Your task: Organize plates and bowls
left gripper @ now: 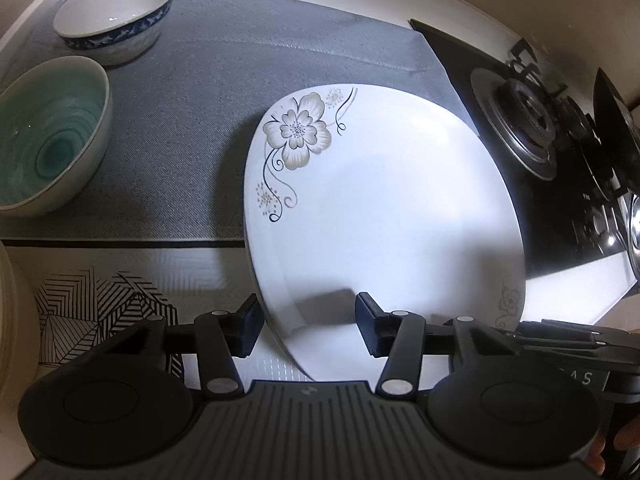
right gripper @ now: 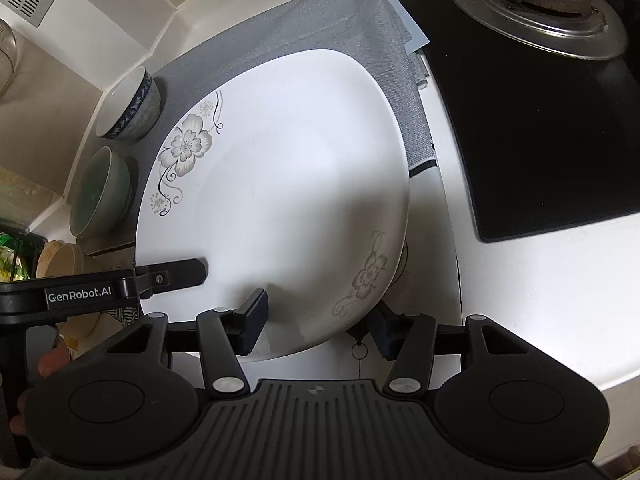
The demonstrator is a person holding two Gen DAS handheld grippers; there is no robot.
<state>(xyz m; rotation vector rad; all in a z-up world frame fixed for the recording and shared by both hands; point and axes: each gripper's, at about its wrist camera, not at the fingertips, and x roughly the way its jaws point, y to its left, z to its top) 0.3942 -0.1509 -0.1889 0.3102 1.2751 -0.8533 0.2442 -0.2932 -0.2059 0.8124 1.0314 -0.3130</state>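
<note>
L to R in the left wrist view: teal bowl (left gripper: 48, 136) at the far left on the grey mat (left gripper: 224, 92), blue-rim bowl (left gripper: 116, 16) just behind it, apart, not stacked. A pale dish edge (left gripper: 8, 300) shows at the frame's left, too cut off to identify. Centre: white floral plate (left gripper: 380, 208), tilted, near edge over the patterned mat (left gripper: 100, 308). Left gripper (left gripper: 306, 330) straddles the plate's near-left rim; can't tell if the pads are pressing. Right gripper (right gripper: 316, 326) straddles the near-right rim, one finger above, one below; grip likewise unclear. Stove (left gripper: 532, 136) at the right. Progress, judging by layout: early, bowls unstacked, plate not yet placed.
</note>
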